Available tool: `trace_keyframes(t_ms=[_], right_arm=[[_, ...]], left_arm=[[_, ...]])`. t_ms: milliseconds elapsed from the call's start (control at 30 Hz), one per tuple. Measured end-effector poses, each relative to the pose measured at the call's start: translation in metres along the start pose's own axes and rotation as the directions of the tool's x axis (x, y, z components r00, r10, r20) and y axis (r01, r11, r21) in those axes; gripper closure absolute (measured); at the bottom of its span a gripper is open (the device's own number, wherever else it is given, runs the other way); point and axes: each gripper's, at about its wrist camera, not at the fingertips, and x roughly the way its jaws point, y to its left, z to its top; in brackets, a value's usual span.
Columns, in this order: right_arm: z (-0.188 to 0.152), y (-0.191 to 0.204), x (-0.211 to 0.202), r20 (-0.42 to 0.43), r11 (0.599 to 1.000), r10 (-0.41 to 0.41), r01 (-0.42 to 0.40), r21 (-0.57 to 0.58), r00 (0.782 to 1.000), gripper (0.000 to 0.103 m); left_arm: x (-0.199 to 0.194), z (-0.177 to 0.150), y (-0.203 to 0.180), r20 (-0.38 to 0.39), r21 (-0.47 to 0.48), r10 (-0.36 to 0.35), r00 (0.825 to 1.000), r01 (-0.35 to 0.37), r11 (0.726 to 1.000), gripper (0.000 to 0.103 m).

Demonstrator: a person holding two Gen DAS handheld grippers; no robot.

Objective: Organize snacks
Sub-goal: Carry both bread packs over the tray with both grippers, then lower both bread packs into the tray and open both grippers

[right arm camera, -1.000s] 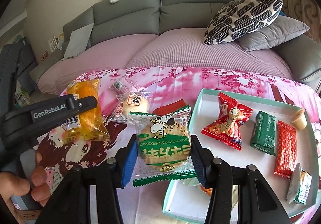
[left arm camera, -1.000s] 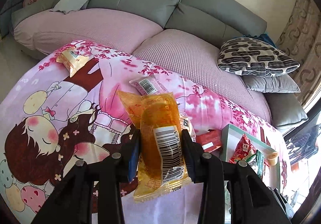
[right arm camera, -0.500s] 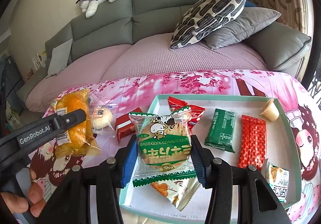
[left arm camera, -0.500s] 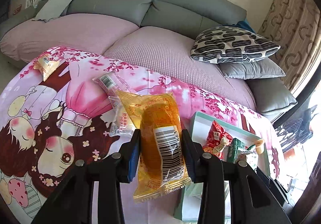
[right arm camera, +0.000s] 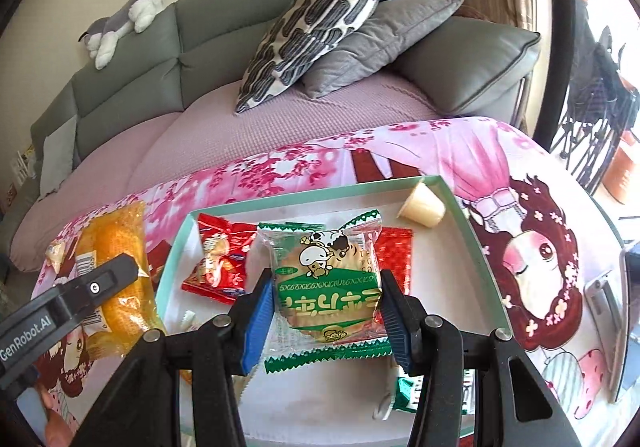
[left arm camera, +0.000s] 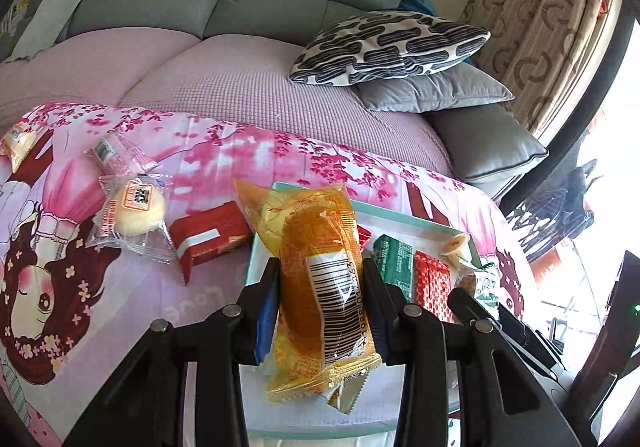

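Observation:
My left gripper (left arm camera: pixel 320 311) is shut on an orange bread packet (left arm camera: pixel 316 279) with a barcode, held above the left edge of the teal-rimmed tray (left arm camera: pixel 256 247). The same packet (right arm camera: pixel 116 275) shows in the right wrist view, beside the tray's left rim. My right gripper (right arm camera: pixel 324 311) is shut on a green-and-white cow biscuit packet (right arm camera: pixel 326 283), held over the middle of the tray (right arm camera: pixel 468 223). In the tray lie a red candy packet (right arm camera: pixel 216 263), a red sachet (right arm camera: pixel 394 251), a green packet (left arm camera: pixel 394 259) and a small jelly cup (right arm camera: pixel 422 203).
On the pink cartoon cloth (left arm camera: pixel 60 287) left of the tray lie a round bun in clear wrap (left arm camera: pixel 134 207), a red box (left arm camera: pixel 212 235), a pink wafer packet (left arm camera: pixel 116 159) and a small yellow snack (left arm camera: pixel 18 143). A grey sofa (right arm camera: pixel 200 47) with cushions stands behind.
Both grippers have moved right with their packets. The left one now hangs over the tray's left edge; the right one is further over the tray's middle.

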Motion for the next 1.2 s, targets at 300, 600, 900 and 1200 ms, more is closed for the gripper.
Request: trace_keyframes(t_ms=[300, 600, 900, 1200], right_arm=[[0.004, -0.039, -0.005, 0.023, 0.995, -0.080, 0.079, 0.062, 0.997, 0.050], [0.003, -0.046, 0.000, 0.023, 0.994, -0.088, 0.086, 0.071, 0.996, 0.050], [-0.001, -0.042, 0.019, -0.009, 0.996, -0.068, 0.068, 0.060, 0.998, 0.050], [-0.006, -0.037, 0.037, -0.040, 0.997, -0.064, 0.066, 0.040, 0.997, 0.050]], left_arm=[[0.015, -0.007, -0.037, -0.033, 0.050, -0.064, 0.997, 0.065, 0.997, 0.062], [0.041, -0.013, -0.040, -0.086, 0.062, -0.035, 0.996, 0.040, 0.997, 0.062], [0.065, -0.018, -0.034, -0.132, 0.075, -0.005, 0.991, 0.015, 0.997, 0.062], [0.078, -0.021, -0.032, -0.154, 0.080, 0.020, 0.988, -0.008, 0.997, 0.062]])
